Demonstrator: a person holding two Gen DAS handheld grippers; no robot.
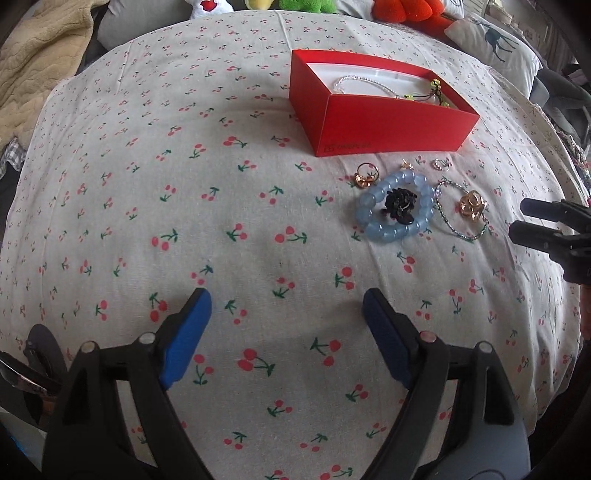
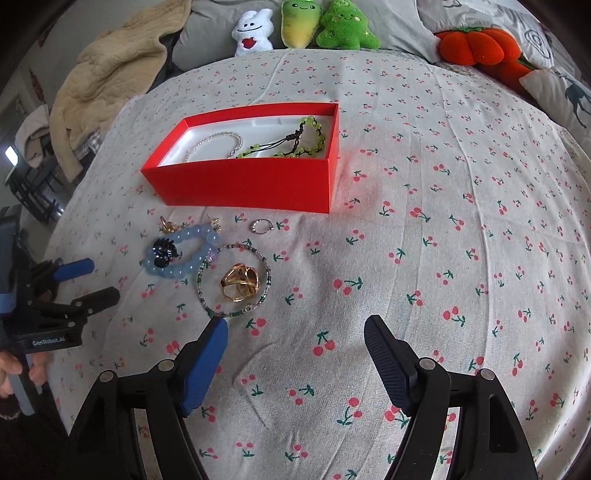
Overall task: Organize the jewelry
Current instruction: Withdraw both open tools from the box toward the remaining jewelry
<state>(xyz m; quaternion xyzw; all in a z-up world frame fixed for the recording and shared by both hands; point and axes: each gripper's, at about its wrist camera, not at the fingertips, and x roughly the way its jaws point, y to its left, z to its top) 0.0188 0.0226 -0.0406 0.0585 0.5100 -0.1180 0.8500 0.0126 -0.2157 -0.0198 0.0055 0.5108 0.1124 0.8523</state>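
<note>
On the cherry-print cloth (image 2: 424, 258), beside the red box (image 2: 243, 184), we hold our left gripper (image 1: 286, 310) and right gripper (image 2: 295, 332) wide apart, gripping nothing.

You have a cherry cloth (image 2: 424, 258). Behind it sit a white plush (image 2: 253, 32), two green plushes (image 2: 321, 26), an orange plush (image 2: 476, 46), and a beige blanket (image 2: 110, 74) behind its left corner.

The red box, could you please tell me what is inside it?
The red box holds a pearl strand and a green bead bracelet. Its near wall hides part of the floor.
</note>
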